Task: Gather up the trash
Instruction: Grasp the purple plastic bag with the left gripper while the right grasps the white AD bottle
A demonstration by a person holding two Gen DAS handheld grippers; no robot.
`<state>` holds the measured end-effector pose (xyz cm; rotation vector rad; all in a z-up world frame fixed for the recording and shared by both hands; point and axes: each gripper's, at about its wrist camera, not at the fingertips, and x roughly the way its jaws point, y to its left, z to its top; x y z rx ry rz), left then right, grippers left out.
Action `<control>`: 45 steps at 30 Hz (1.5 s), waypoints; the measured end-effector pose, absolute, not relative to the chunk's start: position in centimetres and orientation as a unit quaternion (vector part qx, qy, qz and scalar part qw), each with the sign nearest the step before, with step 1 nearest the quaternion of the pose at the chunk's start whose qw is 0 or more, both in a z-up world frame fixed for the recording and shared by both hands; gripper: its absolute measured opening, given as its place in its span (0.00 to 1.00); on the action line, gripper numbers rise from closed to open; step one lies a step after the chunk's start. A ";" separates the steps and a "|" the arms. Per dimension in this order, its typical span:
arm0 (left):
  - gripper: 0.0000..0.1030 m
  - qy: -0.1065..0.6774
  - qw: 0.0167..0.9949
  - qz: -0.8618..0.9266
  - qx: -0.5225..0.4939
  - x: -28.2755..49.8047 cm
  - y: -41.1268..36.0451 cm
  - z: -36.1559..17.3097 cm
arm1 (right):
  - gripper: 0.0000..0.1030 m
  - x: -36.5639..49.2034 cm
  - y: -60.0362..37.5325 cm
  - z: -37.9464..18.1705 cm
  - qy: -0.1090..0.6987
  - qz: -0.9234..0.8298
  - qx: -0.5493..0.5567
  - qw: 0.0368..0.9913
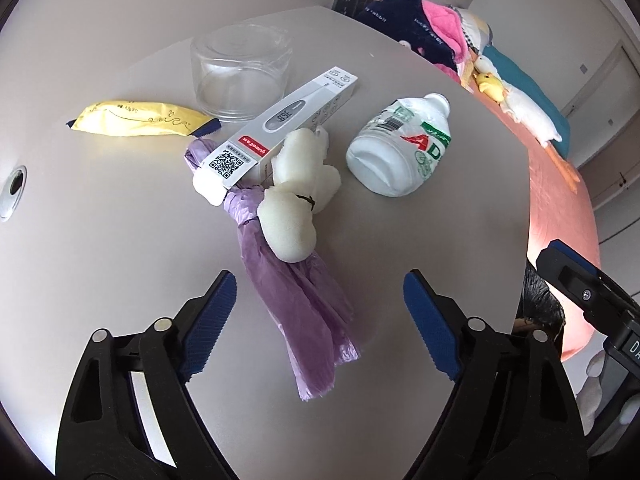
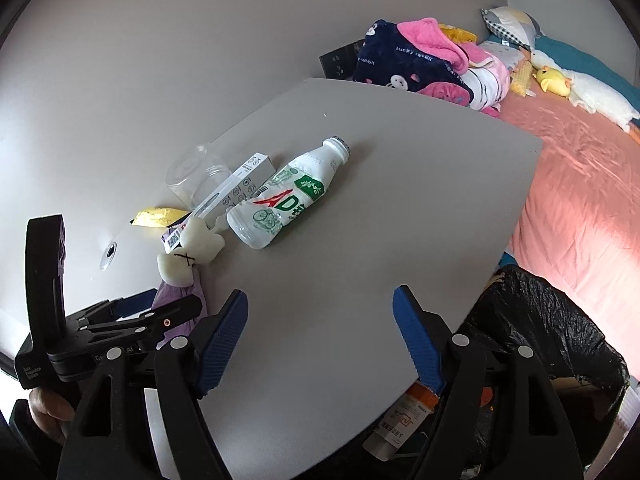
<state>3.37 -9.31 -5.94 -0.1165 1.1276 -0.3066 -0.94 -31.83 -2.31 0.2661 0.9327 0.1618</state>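
A crumpled purple plastic bag (image 1: pixel 298 304) lies on the grey table (image 1: pixel 120 260), its lower end between the wide-apart fingers of my open left gripper (image 1: pixel 318 284), whose pads are clear of it. On the bag rest a white foam figure (image 1: pixel 296 208) and a thermometer box (image 1: pixel 280 124). A white bottle (image 1: pixel 400 148) lies on its side to the right; a yellow wrapper (image 1: pixel 136 120) and a clear tub (image 1: pixel 240 72) sit behind. My right gripper (image 2: pixel 320 298) hangs open and empty over the table's near edge, beside a black-lined bin (image 2: pixel 540 332).
The bin holds a white and orange package (image 2: pixel 404 420). A pink bed (image 2: pixel 580 200) with piled blankets (image 2: pixel 420 64) and plush toys (image 2: pixel 592 96) runs along the table's right edge. A cable hole (image 1: pixel 14 188) is at the table's left. A wall stands behind.
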 end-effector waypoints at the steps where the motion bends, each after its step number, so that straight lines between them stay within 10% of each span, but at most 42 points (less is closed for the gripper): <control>1: 0.69 0.538 0.829 -0.143 -0.058 3.7 -9.3 -6.3 | 0.73 -0.4 -31.6 -2.4 0.449 0.076 0.127 0.881; 18: 0.23 0.540 0.834 -0.106 -0.042 5.3 -7.4 -7.0 | 0.73 7.0 -28.7 -4.5 0.470 0.056 0.178 0.862; 32: 0.22 0.546 0.827 -0.124 -0.052 4.7 -5.5 -7.0 | 0.82 11.7 -26.2 -6.6 0.493 0.001 0.200 0.846; 38: 0.28 0.550 0.822 -0.132 -0.057 4.7 -5.5 -7.0 | 0.82 12.5 -24.8 -7.2 0.501 -0.003 0.174 0.848; 40: 0.65 0.554 0.821 -0.129 -0.058 4.5 -5.4 -6.9 | 0.82 12.4 -24.4 -7.2 0.499 -0.001 0.163 0.851; 45: 0.71 0.552 0.824 -0.123 -0.037 3.4 -5.2 -7.0 | 0.78 12.2 -24.1 -7.2 0.498 0.005 0.149 0.854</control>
